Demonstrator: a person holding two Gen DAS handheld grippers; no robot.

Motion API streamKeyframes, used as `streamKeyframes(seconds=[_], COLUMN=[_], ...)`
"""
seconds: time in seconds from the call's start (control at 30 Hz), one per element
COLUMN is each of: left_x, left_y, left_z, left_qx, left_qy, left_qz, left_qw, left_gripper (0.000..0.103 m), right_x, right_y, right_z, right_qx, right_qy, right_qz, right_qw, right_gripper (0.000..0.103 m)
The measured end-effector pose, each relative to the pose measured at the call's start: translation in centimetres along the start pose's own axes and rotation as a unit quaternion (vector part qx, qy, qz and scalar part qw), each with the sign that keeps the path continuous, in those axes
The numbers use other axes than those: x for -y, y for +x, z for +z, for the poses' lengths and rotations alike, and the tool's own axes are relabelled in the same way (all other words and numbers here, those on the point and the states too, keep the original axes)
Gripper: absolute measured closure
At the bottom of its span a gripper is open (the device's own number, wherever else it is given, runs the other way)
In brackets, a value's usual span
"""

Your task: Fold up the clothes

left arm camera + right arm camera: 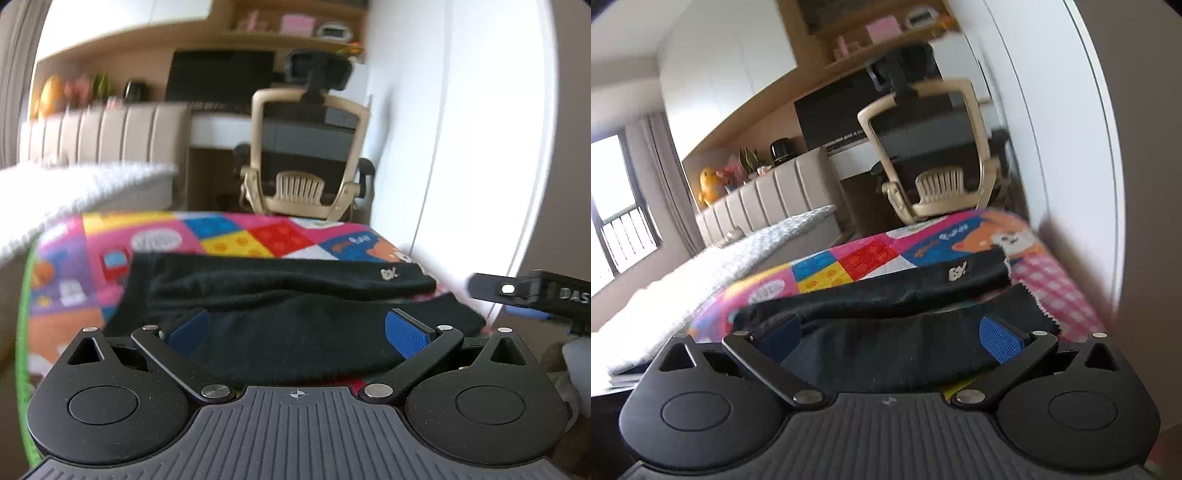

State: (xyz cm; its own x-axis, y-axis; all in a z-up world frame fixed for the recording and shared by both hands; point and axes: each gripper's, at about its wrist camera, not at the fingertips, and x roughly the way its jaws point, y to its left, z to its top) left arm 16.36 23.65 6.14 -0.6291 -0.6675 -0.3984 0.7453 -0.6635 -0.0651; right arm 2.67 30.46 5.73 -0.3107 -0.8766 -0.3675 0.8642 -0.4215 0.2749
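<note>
A black garment (288,295) lies folded on a colourful patchwork mat (229,236), with a small white embroidered logo (388,274) near its far right end. My left gripper (299,330) is open just above the garment's near edge; its blue pads (410,332) stand wide apart and touch no cloth. A black finger (517,291) of my right gripper shows at the right. In the right wrist view the same garment (886,306) lies on the mat (864,262). My right gripper (892,336) hangs open over its near edge, holding nothing.
A beige office chair (310,147) stands behind the mat before a desk with a dark monitor (221,74). A bed with a white quilt (720,266) runs along the left. A white wall (461,147) closes the right side, close to the mat.
</note>
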Motion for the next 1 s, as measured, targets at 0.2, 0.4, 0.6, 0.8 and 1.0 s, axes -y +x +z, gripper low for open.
streamKeyframes(seconds=[0.2, 0.4, 0.6, 0.8, 1.0], left_x=[1.7, 0.6, 0.2, 0.2, 0.1], left_y=[-1.2, -1.1, -0.8, -0.5, 0.0], left_z=[-0.6, -0.9, -1.4, -1.7, -1.9], left_qx=[-0.014, -0.041, -0.066, -0.078, -0.091], left_qy=[0.032, -0.005, -0.014, -0.013, -0.013], left_qz=[0.052, 0.06, 0.061, 0.062, 0.063], left_qw=[0.998, 0.9973, 0.9958, 0.9949, 0.9938], left_gripper=[0.0, 0.0, 0.0, 0.0, 0.0], right_x=[-1.9, -1.3, -1.6, -1.5, -1.6], right_y=[-0.5, -1.0, -0.7, -0.3, 0.1], right_z=[-1.9, -2.0, -2.2, -2.4, -2.6], right_qx=[-0.057, -0.059, -0.07, -0.083, -0.097], right_qy=[-0.033, -0.014, -0.025, -0.021, -0.022], right_qz=[-0.055, -0.051, -0.041, -0.039, -0.037], right_qw=[0.996, 0.997, 0.996, 0.996, 0.994], right_gripper=[0.0, 0.0, 0.0, 0.0, 0.0])
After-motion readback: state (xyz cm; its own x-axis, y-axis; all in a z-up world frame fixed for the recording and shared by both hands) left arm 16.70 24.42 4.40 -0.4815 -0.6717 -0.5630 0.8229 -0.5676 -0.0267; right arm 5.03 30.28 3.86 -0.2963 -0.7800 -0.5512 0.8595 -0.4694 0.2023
